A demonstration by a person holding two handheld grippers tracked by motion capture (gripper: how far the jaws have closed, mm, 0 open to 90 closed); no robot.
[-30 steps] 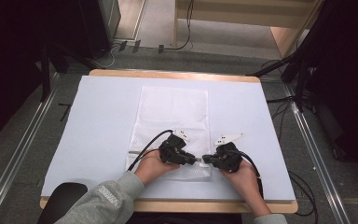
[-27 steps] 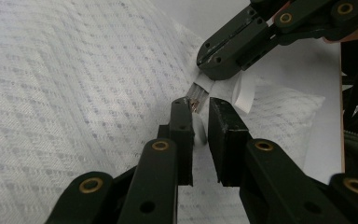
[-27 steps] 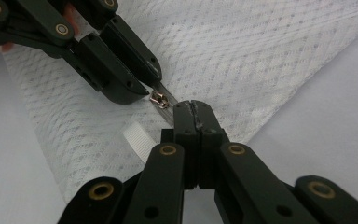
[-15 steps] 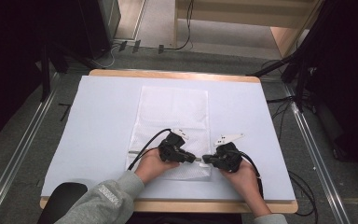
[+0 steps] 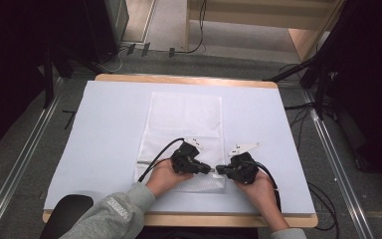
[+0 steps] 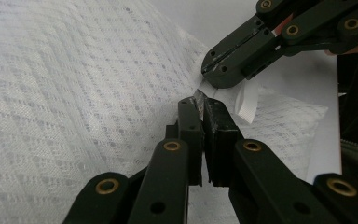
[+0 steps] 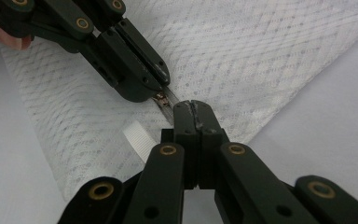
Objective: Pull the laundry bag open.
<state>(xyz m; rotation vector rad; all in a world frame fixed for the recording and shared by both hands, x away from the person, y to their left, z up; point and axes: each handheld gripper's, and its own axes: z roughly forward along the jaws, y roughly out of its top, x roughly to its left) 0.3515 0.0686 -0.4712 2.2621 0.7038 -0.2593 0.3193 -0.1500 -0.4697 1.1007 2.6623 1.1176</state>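
**Ana:** Hardly anything has shifted since a second ago: both hands sit at the near end of the white mesh bag (image 5: 186, 130), with the grippers drawn maybe a touch closer together.

**Ben:** So where's the bag itself?

**Ana:** Flat on the white table cover (image 5: 104, 129), lengthwise down the middle, near end under the hands.

**Ben:** And the jaws?

**Ana:** The left gripper (image 6: 204, 103) is pressed shut on fabric beside the zipper. The right gripper (image 7: 192, 106) is clamped on the metal zipper pull (image 7: 164, 101), tips almost touching the other's.

**Ben:** What's that white strip?

**Ana:** A ribbon tab (image 7: 139, 136) sewn at the bag's edge, lying loose just beside the right jaws.

**Ben:** Meaning for the job?

**Ana:** I'd guess both grips are set and the zipper is about to be run: one hand anchors, the other pulls. No slide travel is visible yet
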